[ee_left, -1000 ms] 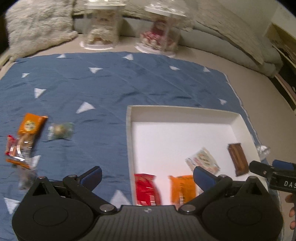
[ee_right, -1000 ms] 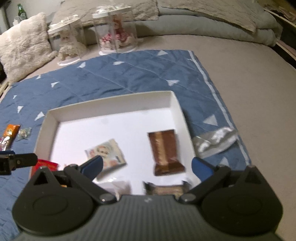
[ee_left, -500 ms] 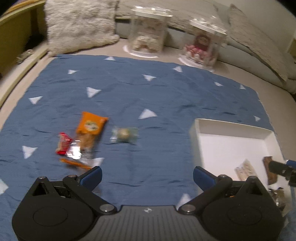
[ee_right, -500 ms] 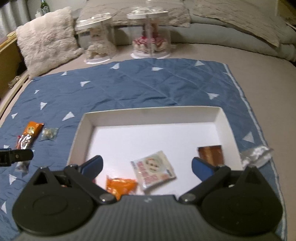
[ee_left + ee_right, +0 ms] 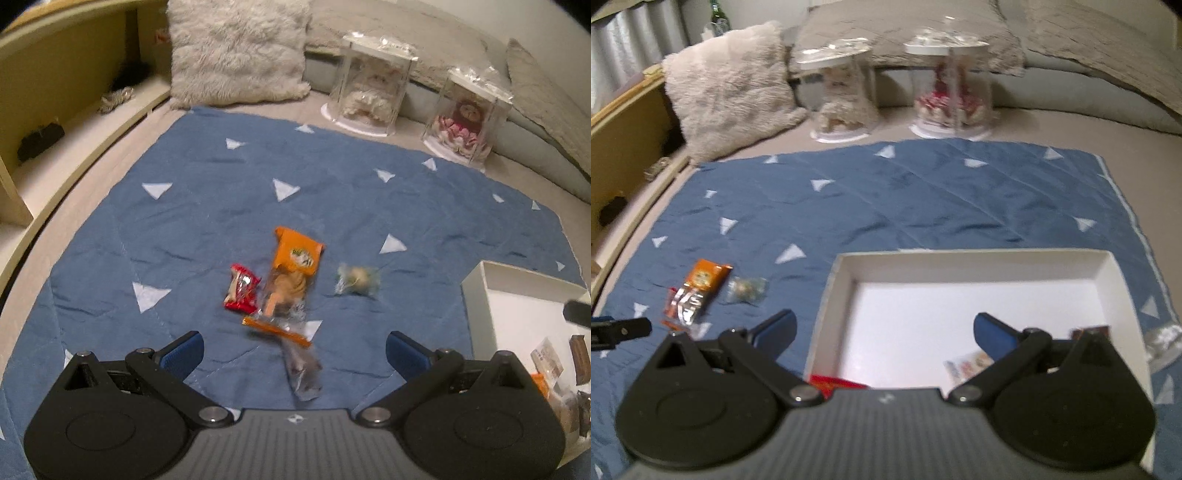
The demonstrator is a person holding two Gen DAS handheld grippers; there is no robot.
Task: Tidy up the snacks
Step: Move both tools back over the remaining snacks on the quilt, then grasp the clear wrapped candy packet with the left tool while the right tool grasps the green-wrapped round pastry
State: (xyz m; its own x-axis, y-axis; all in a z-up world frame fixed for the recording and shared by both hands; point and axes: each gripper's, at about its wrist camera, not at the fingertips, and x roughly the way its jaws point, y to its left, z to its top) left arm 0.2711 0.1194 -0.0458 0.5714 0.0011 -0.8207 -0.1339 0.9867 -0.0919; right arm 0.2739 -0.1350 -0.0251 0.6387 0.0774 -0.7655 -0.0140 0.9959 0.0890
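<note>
A second ago the left claw (image 5: 293,349) hung over the near edge of the box (image 5: 979,258), with the loose snacks off to its left. Now it has swung left, and the snack pile lies straight ahead between its fingers, while the box has slid to its far right. The right claw (image 5: 884,330) has pulled back and turned left as well, so the box fills its front and right and the pile shows ahead to its left. My reading: the last drop into the box is done and the left claw is lining up for the next pick.

Both claws stand wide apart and empty, touching nothing.

Just ahead of the left claw, on the blue quilt (image 5: 221,206), lie the orange pack (image 5: 295,258), the red pack (image 5: 241,288) touching its left side, and a clear wrapper (image 5: 301,369) nearest the fingers, overlapping the orange pack's lower end. The round candy (image 5: 356,281) sits apart, ahead and right. A silver wrapper (image 5: 1161,341) lies just outside the box, to the right claw's right.

Inside the box, near the right claw, are a red pack, a white pack (image 5: 966,365) and a brown bar (image 5: 1089,332), partly hidden by the claw body. Several pieces remain outside, so the task looks about half done.
</note>
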